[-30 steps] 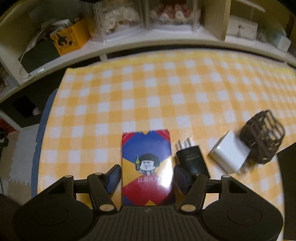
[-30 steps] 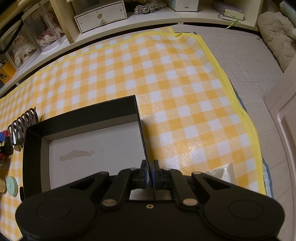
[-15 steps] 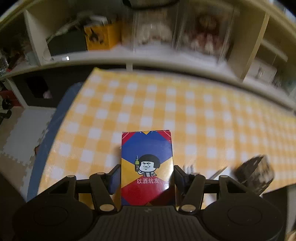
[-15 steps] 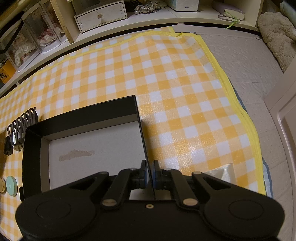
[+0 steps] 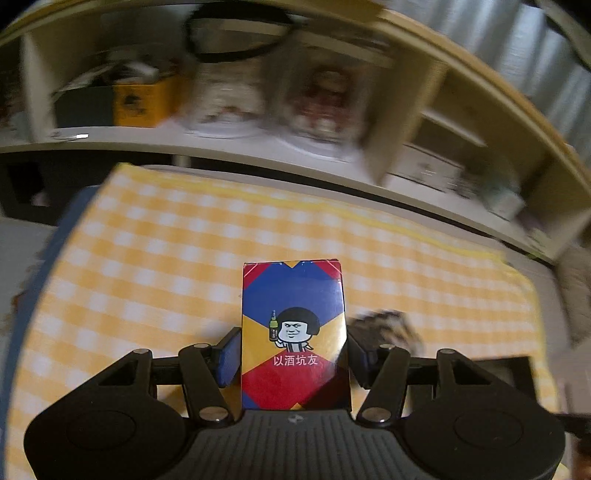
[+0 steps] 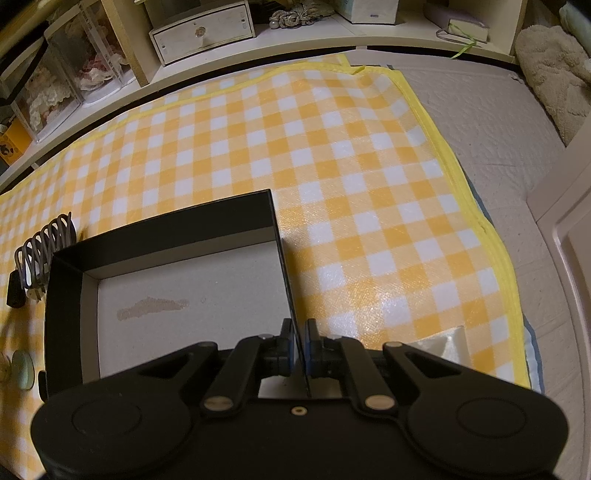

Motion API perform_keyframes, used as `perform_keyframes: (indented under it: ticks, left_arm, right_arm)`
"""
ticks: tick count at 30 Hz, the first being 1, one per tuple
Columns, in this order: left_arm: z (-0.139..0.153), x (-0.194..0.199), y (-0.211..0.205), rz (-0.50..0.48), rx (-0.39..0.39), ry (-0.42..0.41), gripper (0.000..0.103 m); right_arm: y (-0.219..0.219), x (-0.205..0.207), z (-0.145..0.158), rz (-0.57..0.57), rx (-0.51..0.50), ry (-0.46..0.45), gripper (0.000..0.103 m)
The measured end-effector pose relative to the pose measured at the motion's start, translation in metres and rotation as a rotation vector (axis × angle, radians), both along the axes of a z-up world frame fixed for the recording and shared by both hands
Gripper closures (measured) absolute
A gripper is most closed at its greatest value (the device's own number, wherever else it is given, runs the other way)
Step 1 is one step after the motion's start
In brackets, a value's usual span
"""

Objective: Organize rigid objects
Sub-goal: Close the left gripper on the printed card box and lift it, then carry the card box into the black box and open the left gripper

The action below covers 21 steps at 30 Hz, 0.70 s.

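Left wrist view: left gripper [image 5: 293, 345] clamped on a card box [image 5: 293, 332], one blue pad pressed to each long side. Box printed in blue, red and yellow, with a cartoon face holding a bottle and a line of Chinese characters below it. Held with its printed face toward the camera, above the yellow-and-white checked cloth [image 5: 177, 266]. Background heavily smeared (motion blur throughout). Behind the cloth, a pale shelf unit [image 5: 258, 155] with an orange-yellow box [image 5: 142, 101] and two clear containers, contents unreadable. Just right of the card box, a dark openwork object [image 5: 388, 325] on the cloth, too blurred to identify. At lower right, behind the gripper's right finger, a dark straight edge, probably the tray, though hard to tell.

Right wrist view: right gripper [image 6: 300, 341] pinched shut on the thin right wall of a black tray [image 6: 166, 229], one pad inside and one outside the wall. Tray shallow and rectangular, with a pale grey floor bearing a brownish smudge and nothing else (none of the items inside it). Resting on the checked cloth, near its right half. Against the tray's far left corner, a dark wire-coil holder [image 6: 44, 243], and touching that, a small black adapter [image 6: 14, 293] partly cut by the frame edge. Near the left edge further down, a pale green round disc [image 6: 22, 371] beside the tray's left wall. Past the cloth's yellow border, a quilted grey mat [image 6: 498, 155]. On the shelf at the back, a small white drawer box [image 6: 201, 31].
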<state>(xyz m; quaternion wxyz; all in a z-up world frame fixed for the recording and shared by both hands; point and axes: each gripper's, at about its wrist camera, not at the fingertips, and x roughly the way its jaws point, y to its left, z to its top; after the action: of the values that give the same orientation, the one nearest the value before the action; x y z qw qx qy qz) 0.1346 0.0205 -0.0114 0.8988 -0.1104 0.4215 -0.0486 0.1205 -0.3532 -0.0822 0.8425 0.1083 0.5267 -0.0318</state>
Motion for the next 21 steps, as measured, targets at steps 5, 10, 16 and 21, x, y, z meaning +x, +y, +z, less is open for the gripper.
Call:
perform_keyframes:
  ticks: [5, 10, 16, 21]
  left_arm:
    - [0.005, -0.018, -0.052, -0.129, -0.072, 0.017, 0.044]
    - [0.009, -0.037, -0.102, -0.273, -0.062, 0.019, 0.044]
    - [0.005, -0.052, -0.16, -0.552, 0.072, -0.005, 0.044]
    - [-0.016, -0.059, -0.194, -0.834, 0.276, -0.01, 0.044]
  right_arm:
    - [0.002, 0.001, 0.0, 0.001, -0.002, 0.0, 0.097]
    - [0.001, 0.0, 0.001, 0.003, -0.002, -0.001, 0.097]
    - [0.0, 0.0, 0.002, 0.005, 0.001, -0.003, 0.097]
    - [0.004, 0.001, 0.003, 0.006, 0.0, -0.002, 0.097]
